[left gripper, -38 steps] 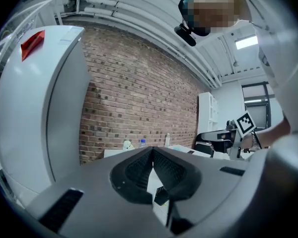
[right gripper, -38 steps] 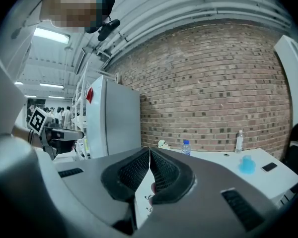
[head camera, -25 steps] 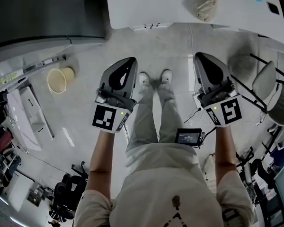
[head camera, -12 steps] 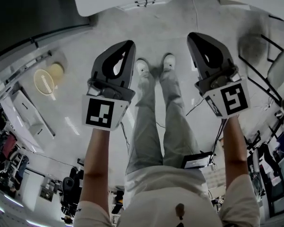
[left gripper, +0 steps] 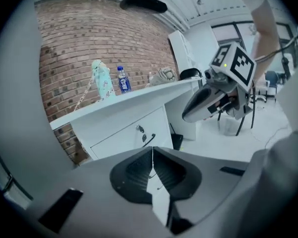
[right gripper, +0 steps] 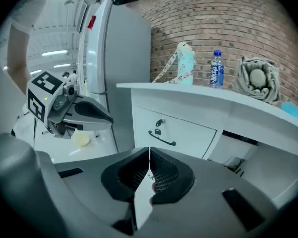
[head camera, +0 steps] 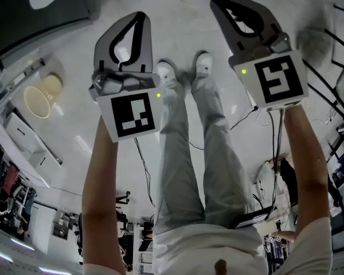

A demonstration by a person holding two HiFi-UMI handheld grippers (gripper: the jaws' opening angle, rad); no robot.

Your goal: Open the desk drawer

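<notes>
Pointing toward the white desk, the left gripper point(left gripper: 152, 151) has its jaws pressed together with nothing between them. Past their tips sits the desk drawer point(left gripper: 121, 138), closed flush under the surface point(left gripper: 139, 94), with a dark handle point(left gripper: 149, 139) on its front, well apart from the jaws. A water bottle point(left gripper: 121, 79) stands on top against the brick wall point(left gripper: 89, 48). The right gripper point(right gripper: 149, 151), alongside, also has its jaws closed and empty, and is aimed at the same drawer front.
</notes>
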